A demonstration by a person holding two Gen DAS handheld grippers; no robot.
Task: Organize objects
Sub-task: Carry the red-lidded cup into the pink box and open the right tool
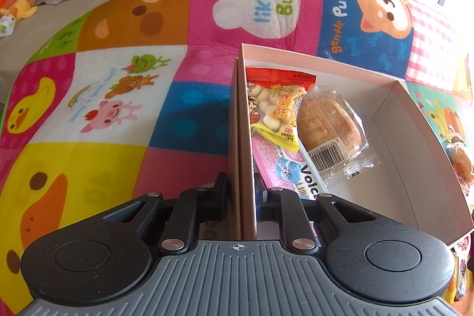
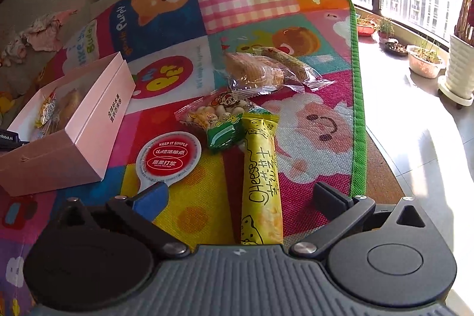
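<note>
Both tongs were seen low over the mat: the left gripper (image 1: 241, 191) was clamped on the near wall of the pink box (image 1: 246, 138), one finger outside the wall and one inside, while the right gripper (image 2: 240, 194) was spread wide with nothing between its fingers.

A patchwork cartoon play mat (image 1: 118, 96) was spread under everything, its green-bound edge (image 2: 357, 108) running along the sunlit floor (image 2: 420, 156). On the mat the pink box was set, open-topped, to the left in the right wrist view (image 2: 74, 138). Inside it a pink flat packet (image 1: 275, 165) was laid against the gripped wall, a red and yellow snack bag (image 1: 275, 105) was propped on top of that, and a clear-wrapped bun with a barcode (image 1: 328, 126) was lying just beside them.

Outside the box, a yellow cheese stick pack (image 2: 262, 182) was stretched lengthwise between the open right fingers, not touched by either as far as could be told. At its far end a green snack bag (image 2: 219, 120) was overlapped by it. Beyond that a clear-wrapped pastry (image 2: 251, 73) and a wrapped roll (image 2: 287, 61) were lying together. A round red and white card (image 2: 169, 159) was lying flat near the box.
</note>
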